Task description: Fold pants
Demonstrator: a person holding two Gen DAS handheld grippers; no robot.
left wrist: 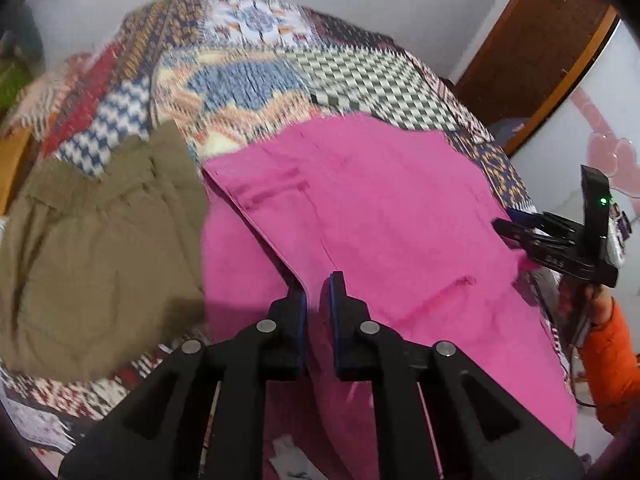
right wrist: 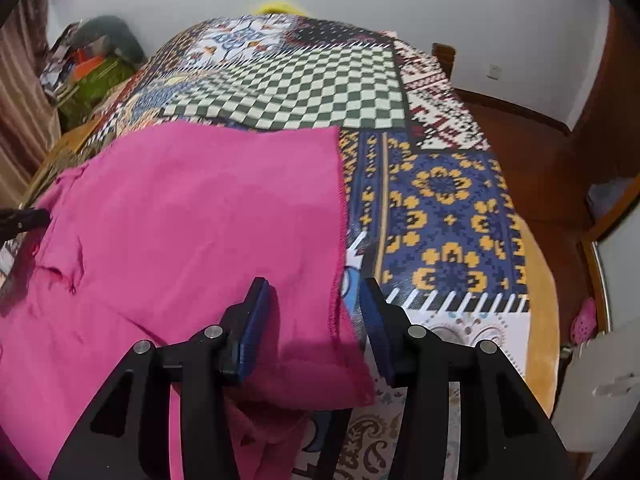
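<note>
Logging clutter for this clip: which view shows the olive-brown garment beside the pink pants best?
The left wrist view: the olive-brown garment lies in full sight on the patterned bedspread, left of the pink pants. The right wrist view shows nothing identifiable of it.

We cannot follow the pink pants (right wrist: 180, 208) under our own gripper frames, where the lower edge cuts them off. The olive garment (left wrist: 96, 248) and the far patchwork bedcover (left wrist: 248, 64) smear into blur.

No text, label or number can be read anywhere.
</note>
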